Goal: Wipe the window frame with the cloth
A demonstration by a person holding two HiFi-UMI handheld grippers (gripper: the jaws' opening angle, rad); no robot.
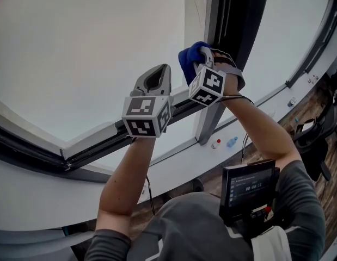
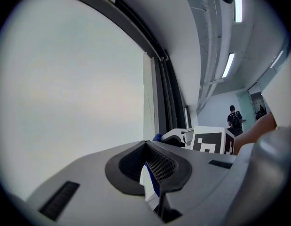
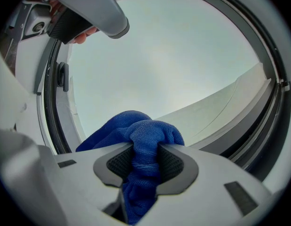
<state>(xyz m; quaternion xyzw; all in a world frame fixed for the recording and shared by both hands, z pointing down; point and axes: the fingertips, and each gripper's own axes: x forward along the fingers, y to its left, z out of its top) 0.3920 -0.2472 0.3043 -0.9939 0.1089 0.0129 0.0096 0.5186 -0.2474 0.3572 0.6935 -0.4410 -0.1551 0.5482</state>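
In the head view both grippers are raised against the window. A bunched blue cloth [image 1: 188,60] sits in my right gripper [image 1: 197,56], which is shut on it beside the dark upright post of the window frame [image 1: 227,15]. In the right gripper view the cloth [image 3: 144,138] bulges out between the jaws, with pale glass behind it and the dark frame [image 3: 53,102] at the left. My left gripper [image 1: 159,69] is shut, lower and to the left, over the dark horizontal frame rail [image 1: 97,148]. Its jaws [image 2: 146,143] meet at the tip, facing the glass and frame [image 2: 166,93].
A small bottle [image 1: 232,142] and a white-and-red item [image 1: 215,144] lie below near the sill. A screen device [image 1: 249,186] hangs on the person's chest. A dark chair [image 1: 315,140] stands at the right. A distant person [image 2: 235,119] stands under ceiling lights [image 2: 228,65].
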